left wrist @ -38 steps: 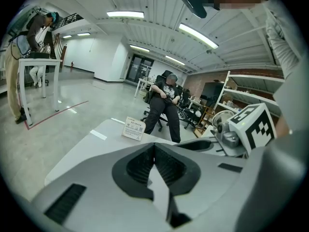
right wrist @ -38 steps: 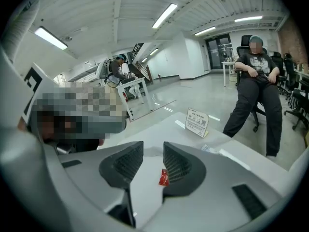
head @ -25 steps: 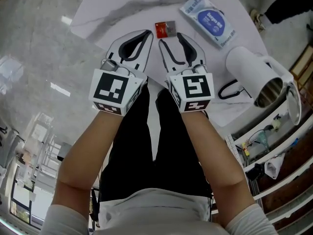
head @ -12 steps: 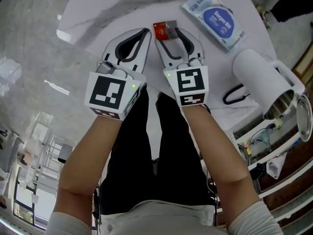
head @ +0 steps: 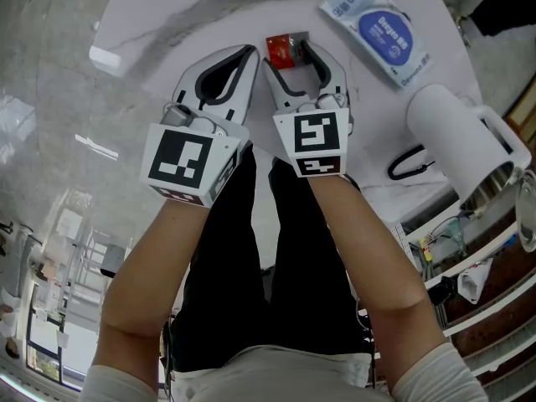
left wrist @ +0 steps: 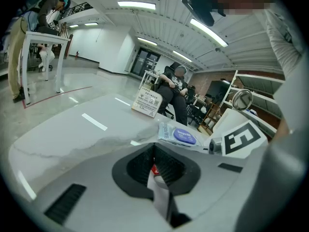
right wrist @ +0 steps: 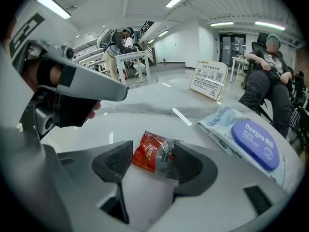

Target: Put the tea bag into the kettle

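Note:
The tea bag (head: 278,50), a red and silver sachet, lies flat on the white table (head: 184,15). My right gripper (head: 287,51) has its jaws on either side of it and they are opening. In the right gripper view the tea bag (right wrist: 154,153) lies between the dark pads (right wrist: 116,161), with a gap at the left pad. My left gripper (head: 250,54) is beside it on the left, jaws shut and empty. The white kettle (head: 465,141) lies tilted at the table's right edge, mouth toward me.
A pack of wet wipes (head: 381,28) lies beyond the tea bag to the right. A black cord (head: 409,162) loops beside the kettle. A small sign (right wrist: 210,79) stands farther back on the table. The shelves (head: 469,258) are at right below the table edge.
The right gripper has moved forward until its jaws stand around the tea bag, and they have spread wider. The left gripper has stayed shut alongside it.

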A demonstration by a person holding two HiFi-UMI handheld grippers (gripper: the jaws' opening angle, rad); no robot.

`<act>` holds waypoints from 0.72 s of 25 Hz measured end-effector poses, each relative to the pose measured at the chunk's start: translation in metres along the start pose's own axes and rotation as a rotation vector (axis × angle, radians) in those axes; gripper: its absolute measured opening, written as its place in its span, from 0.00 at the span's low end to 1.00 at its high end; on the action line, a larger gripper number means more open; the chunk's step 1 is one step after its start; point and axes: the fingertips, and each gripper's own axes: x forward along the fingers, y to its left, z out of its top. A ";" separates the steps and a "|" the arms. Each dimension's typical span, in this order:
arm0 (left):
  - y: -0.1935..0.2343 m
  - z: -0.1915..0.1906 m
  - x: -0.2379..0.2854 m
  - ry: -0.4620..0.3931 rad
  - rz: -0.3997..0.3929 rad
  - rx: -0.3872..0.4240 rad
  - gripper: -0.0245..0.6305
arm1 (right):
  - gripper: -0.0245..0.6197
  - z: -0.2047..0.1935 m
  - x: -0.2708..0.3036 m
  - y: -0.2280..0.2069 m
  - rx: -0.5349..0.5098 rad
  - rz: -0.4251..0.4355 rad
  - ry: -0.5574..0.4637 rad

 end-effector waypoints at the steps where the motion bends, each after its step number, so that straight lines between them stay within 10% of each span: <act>1: -0.001 0.000 0.001 0.000 -0.003 0.001 0.05 | 0.44 0.000 0.001 0.000 -0.001 -0.007 0.003; 9: -0.006 0.004 0.000 0.000 -0.022 0.014 0.05 | 0.43 -0.001 0.000 -0.002 -0.037 -0.028 0.022; 18: -0.006 0.010 -0.008 0.002 -0.018 0.028 0.05 | 0.09 0.005 -0.002 -0.013 -0.057 -0.019 0.051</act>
